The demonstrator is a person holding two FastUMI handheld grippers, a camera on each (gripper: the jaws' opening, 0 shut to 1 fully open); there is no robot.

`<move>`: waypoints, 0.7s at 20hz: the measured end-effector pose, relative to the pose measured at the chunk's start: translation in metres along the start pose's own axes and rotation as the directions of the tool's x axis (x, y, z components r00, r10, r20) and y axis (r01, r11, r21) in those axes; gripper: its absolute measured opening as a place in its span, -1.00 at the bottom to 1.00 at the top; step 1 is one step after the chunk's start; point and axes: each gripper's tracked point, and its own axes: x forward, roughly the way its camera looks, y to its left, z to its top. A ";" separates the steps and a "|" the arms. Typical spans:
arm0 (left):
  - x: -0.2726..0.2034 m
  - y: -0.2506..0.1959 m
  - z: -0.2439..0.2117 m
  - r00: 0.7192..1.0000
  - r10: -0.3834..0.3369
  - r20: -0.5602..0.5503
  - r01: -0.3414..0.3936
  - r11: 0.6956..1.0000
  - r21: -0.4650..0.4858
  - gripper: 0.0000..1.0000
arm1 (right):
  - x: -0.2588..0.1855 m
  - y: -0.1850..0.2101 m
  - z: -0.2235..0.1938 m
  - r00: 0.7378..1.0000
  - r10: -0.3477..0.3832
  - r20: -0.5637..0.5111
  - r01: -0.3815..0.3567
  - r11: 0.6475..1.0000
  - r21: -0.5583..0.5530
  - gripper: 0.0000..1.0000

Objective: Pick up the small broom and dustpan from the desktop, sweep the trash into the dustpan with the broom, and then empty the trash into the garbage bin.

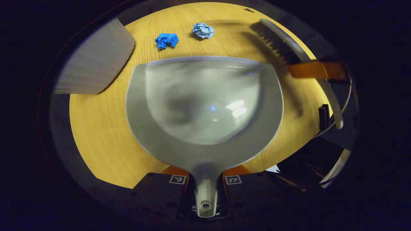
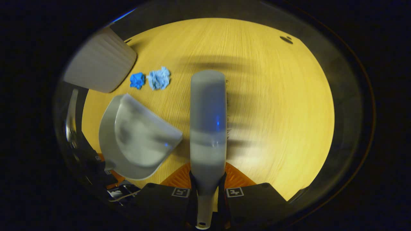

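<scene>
While left gripper (image 1: pixel 205 181) clamps dustpan (image 1: pixel 205 106), right gripper (image 2: pixel 208 189) clamps broom (image 2: pixel 208 122); bristles (image 1: pixel 277 41) face left gripper view.

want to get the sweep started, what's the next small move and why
Probably swing the broom behind the two paper wads. Both tools are gripped; the wads lie loose on the desk beyond the dustpan lip, so bristles must get behind them.

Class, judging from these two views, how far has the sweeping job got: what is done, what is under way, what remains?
Done: both tools are picked up. The left gripper holds the dustpan by its handle, and the right gripper holds the broom. In hand: the dustpan's lip faces the two paper balls. Left: both balls lie unswept on the desk; the pan is empty, and emptying into the bin remains.
</scene>
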 end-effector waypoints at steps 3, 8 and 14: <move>0.002 0.008 -0.009 1.000 0.002 -0.007 -0.002 1.000 -0.018 -0.44 | 0.015 0.019 0.048 0.998 0.056 0.012 -0.056 0.998 -0.029 -0.49; 0.006 0.030 -0.032 0.999 0.020 -0.029 -0.021 1.000 -0.018 -0.44 | 0.050 0.038 0.065 1.000 0.015 -0.015 -0.018 0.971 -0.240 -0.47; 0.006 0.040 -0.032 1.000 0.007 -0.014 -0.008 0.997 -0.073 -0.45 | 0.048 0.026 0.153 0.994 -0.081 0.079 0.105 0.914 -0.392 -0.48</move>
